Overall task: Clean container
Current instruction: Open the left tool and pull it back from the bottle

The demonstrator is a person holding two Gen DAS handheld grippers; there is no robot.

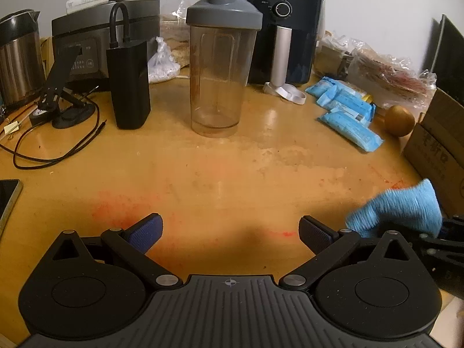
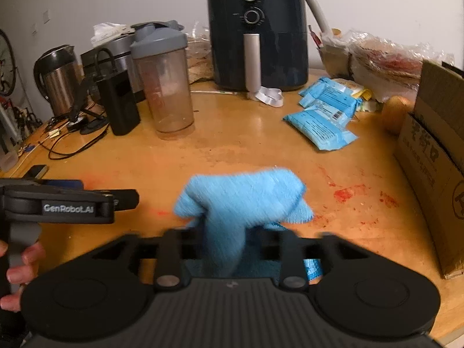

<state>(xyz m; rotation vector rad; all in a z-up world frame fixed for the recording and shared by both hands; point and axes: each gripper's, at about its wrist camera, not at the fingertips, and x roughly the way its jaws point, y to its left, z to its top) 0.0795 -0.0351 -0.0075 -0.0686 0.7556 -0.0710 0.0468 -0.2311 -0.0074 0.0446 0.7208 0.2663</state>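
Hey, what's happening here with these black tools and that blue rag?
A person holds a two-fingered gripper in each hand over a cluttered wooden table. The left gripper is open and empty, facing a lidded shaker bottle standing upright. A blue cloth sits between the spread fingers of the right gripper, which do not seem to pinch it. Red smears mark the table; the bottle's lid is on, so cleaning hasn't visibly begun.
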